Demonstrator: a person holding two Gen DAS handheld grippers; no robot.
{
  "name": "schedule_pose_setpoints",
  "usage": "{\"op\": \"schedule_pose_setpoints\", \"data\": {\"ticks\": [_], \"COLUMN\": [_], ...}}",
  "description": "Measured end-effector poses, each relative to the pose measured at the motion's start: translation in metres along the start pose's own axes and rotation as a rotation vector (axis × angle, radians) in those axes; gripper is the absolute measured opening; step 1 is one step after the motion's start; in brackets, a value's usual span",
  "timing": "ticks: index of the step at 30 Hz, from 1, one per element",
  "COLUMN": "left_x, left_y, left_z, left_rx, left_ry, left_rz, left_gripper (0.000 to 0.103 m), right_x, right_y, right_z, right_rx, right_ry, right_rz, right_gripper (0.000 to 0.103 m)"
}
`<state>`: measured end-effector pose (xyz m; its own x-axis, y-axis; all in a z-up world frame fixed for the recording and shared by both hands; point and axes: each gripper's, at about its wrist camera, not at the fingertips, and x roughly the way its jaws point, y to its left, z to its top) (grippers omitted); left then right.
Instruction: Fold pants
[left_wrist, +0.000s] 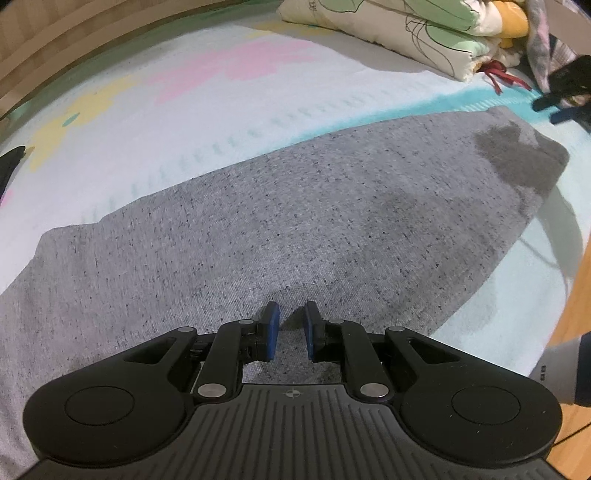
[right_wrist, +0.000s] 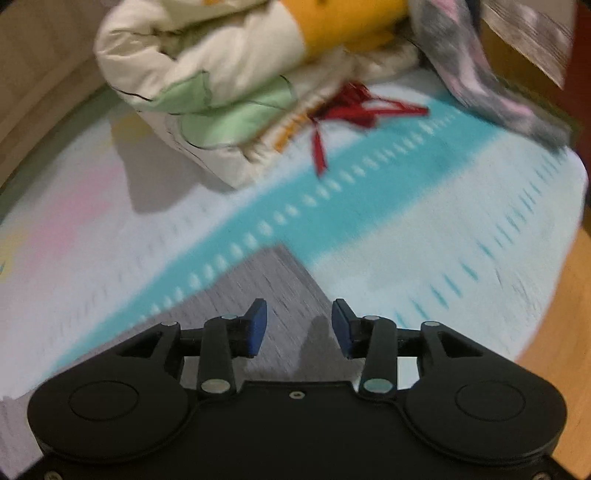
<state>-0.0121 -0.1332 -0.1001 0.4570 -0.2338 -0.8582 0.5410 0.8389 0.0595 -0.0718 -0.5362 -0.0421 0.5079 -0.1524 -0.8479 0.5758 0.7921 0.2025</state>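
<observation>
Grey speckled pants lie flat on the pastel bed sheet, running from lower left to upper right. My left gripper hovers low over their near middle, its blue pads a small gap apart with nothing between them. My right gripper is open and empty, above a corner of the pants; that view is motion-blurred. It also shows in the left wrist view, beyond the far end of the pants.
A folded quilt with green and orange patches lies at the head of the bed, a red ribbon beside it. A grey-pink cloth lies at the right. The bed edge and wooden floor are right.
</observation>
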Motion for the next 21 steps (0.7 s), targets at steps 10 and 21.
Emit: {"op": "schedule_pose_setpoints", "data": {"ticks": [10, 21], "left_x": [0.0, 0.0], "left_y": [0.003, 0.002], "left_z": [-0.001, 0.0], "left_rx": [0.004, 0.012], "left_ry": [-0.002, -0.002], "left_rz": [-0.003, -0.002], "left_gripper": [0.014, 0.014], "right_x": [0.046, 0.035], "right_y": [0.035, -0.002], "right_z": [0.018, 0.012], "right_rx": [-0.107, -0.05], "right_ry": [0.039, 0.047], "right_rz": [0.003, -0.082], "right_gripper": [0.034, 0.018]}}
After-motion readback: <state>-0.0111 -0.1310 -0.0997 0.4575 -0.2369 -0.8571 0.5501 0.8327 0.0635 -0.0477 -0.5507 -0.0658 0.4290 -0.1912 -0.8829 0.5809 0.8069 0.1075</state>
